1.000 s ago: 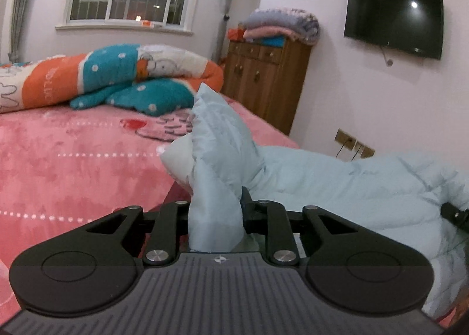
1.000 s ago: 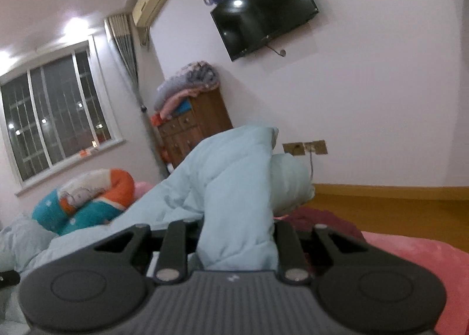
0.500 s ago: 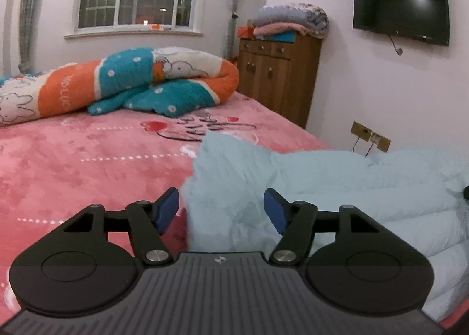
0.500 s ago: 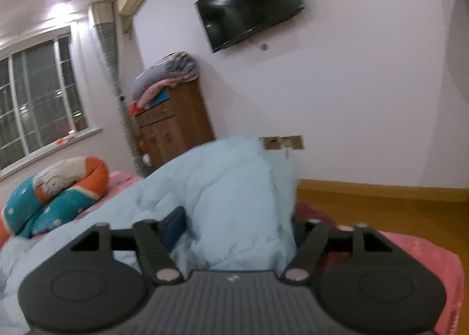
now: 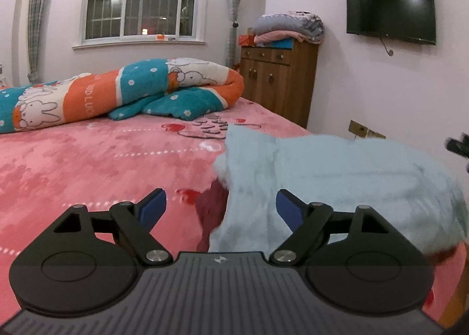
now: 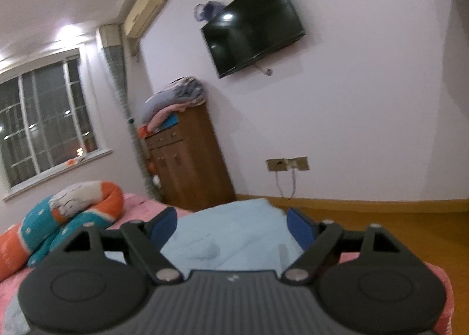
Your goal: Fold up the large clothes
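The pale blue padded garment (image 5: 337, 177) lies bunched on the near right part of the pink bed (image 5: 88, 159), close to the bed's right edge, with bare floor (image 6: 381, 218) beyond it. The left tool (image 5: 221, 207) has its jaws spreading, nearly as wide as they go; cloth lies between the blue pads (image 5: 152, 207) but neither pad presses on it. The right tool (image 6: 231, 225) is likewise spreading its jaws, with a hump of the same garment between them and, as far as the blurred view shows, not pinched. The main risk, as I judge it, is that the puffy fabric springs back and the fold relaxes once nothing holds it, since padded cloth resists creasing. A second risk is the garment's right side sliding toward the bed's right edge and off onto the floor if either tool drags it on the way out; a pad tip catching a loose flap would cause just that. The dark red lining (image 5: 211, 212) showing at the near left corner suggests a layer already lies uneven. For room, the bed is open and flat to the left and far side up to the rolled quilt (image 5: 117, 92). The wooden cabinet (image 5: 278, 80) and the wall stand well apart on the far right.
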{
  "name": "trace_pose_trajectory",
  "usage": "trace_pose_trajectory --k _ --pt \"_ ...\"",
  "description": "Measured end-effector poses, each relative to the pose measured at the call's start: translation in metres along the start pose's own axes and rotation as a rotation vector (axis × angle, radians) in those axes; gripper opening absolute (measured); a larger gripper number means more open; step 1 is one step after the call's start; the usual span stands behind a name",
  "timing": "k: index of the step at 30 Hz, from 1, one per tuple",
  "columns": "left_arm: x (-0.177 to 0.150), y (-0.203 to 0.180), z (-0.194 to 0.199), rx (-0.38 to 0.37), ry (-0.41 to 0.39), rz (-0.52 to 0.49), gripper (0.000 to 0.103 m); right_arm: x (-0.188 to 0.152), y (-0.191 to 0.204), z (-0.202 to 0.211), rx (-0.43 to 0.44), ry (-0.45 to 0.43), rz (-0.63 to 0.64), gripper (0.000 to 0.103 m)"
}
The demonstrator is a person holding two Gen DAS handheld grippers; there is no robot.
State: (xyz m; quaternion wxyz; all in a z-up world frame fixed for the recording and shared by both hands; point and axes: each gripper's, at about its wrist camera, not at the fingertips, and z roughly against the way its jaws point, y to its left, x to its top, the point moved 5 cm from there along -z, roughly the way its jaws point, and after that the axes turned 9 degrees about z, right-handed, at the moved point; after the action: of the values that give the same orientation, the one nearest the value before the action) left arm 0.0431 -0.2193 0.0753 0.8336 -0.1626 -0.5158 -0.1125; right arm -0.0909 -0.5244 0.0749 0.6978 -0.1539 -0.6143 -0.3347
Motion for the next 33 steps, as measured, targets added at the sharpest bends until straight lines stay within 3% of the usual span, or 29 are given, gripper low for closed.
trace_pose_trajectory --k 6,15,33 --pt "-0.019 0.013 0.05 0.025 0.006 0.014 0.103 -0.01 0.03 0.028 0.086 0.051 0.093 0.082" --pt "-0.021 0.033 0.102 0.063 -0.023 0.085 0.103 -0.026 0.07 0.081 0.199 0.11 0.232 0.083" --pt "-0.015 0.042 0.17 0.132 -0.123 0.077 0.103 -0.003 0.113 0.168 0.32 0.034 0.28 0.092"
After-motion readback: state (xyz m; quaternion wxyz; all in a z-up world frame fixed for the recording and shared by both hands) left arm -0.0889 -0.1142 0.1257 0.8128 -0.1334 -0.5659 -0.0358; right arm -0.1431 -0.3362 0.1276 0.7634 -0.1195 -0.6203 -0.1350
